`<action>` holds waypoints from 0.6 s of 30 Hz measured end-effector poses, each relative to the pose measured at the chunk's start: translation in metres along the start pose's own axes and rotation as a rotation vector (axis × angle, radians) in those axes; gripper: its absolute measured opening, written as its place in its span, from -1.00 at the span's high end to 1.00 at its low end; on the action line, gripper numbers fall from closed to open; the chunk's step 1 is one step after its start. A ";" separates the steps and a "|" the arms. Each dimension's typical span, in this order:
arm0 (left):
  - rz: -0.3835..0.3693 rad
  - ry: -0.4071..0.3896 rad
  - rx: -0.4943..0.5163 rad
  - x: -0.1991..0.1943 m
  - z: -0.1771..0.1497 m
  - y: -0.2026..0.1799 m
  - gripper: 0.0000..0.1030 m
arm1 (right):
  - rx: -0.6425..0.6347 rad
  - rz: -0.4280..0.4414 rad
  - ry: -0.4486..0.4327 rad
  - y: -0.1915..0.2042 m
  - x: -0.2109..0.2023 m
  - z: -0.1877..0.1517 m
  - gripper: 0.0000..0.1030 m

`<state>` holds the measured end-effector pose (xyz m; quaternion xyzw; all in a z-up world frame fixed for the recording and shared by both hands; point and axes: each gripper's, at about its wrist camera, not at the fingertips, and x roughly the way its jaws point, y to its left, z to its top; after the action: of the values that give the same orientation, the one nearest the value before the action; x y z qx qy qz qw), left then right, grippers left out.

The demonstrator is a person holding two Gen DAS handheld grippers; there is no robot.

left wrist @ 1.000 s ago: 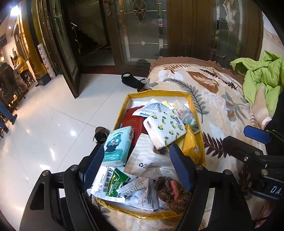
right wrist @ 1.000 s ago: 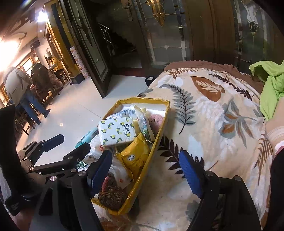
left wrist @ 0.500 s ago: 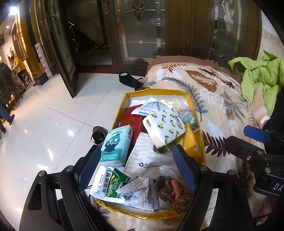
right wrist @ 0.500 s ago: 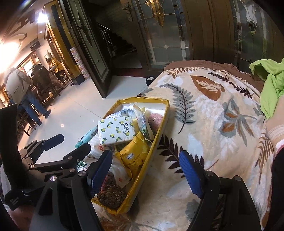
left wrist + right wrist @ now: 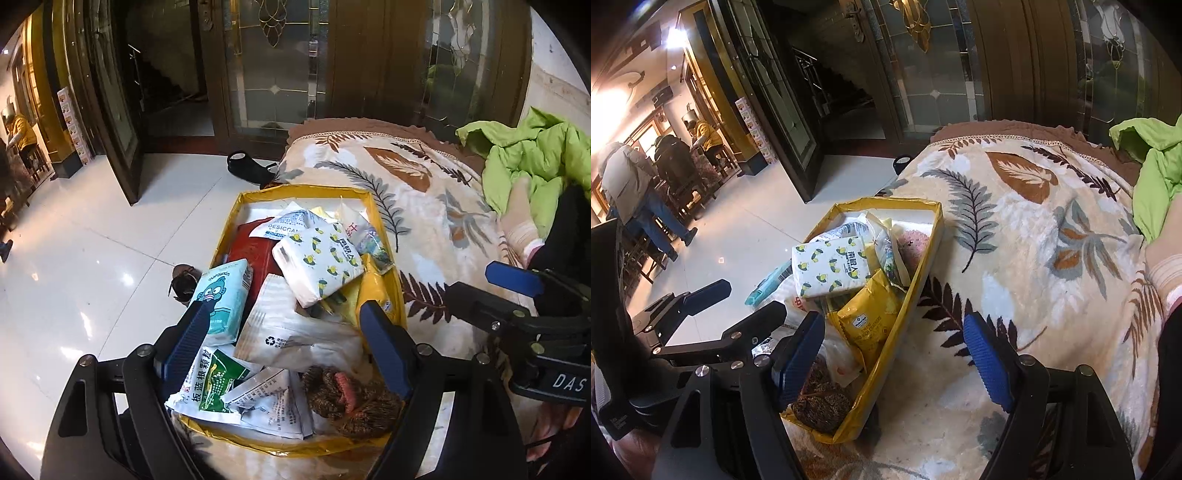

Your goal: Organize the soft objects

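Note:
A shallow yellow box (image 5: 380, 236) (image 5: 923, 266) lies on a leaf-print blanket, filled with soft packs. On top is a lemon-print tissue pack (image 5: 317, 264) (image 5: 833, 266), with a light blue tissue pack (image 5: 221, 301) to its left, a white pouch (image 5: 291, 328), a yellow snack bag (image 5: 871, 317) and a brown furry item (image 5: 351, 395) at the near end. My left gripper (image 5: 288, 343) hovers open over the box's near half, nothing between its fingers. My right gripper (image 5: 894, 358) is open above the box's right wall and the blanket.
The leaf-print blanket (image 5: 1034, 240) stretches right of the box. A bright green garment (image 5: 535, 162) lies at the far right. Glossy white floor (image 5: 92, 277) drops off to the left, with a dark shoe (image 5: 247, 168) by the doors. People stand far left (image 5: 631, 192).
Both grippers have shifted only slightly; the left view has drifted a little lower toward the box. The packs in the box lie as before.

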<state>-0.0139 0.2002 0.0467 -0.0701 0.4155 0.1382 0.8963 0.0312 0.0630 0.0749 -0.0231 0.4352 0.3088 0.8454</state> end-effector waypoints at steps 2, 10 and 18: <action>-0.017 0.008 -0.012 0.002 0.000 0.001 -0.64 | 0.003 -0.001 0.003 -0.001 0.001 -0.001 -0.55; 0.025 0.011 0.009 0.002 0.001 -0.001 -0.72 | 0.015 -0.001 -0.003 -0.004 -0.001 0.000 -0.55; 0.029 0.034 0.009 0.007 0.000 -0.002 -0.72 | 0.013 -0.001 0.001 -0.005 -0.001 0.000 -0.55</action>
<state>-0.0093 0.2000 0.0411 -0.0622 0.4321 0.1479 0.8874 0.0334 0.0589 0.0743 -0.0179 0.4375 0.3054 0.8456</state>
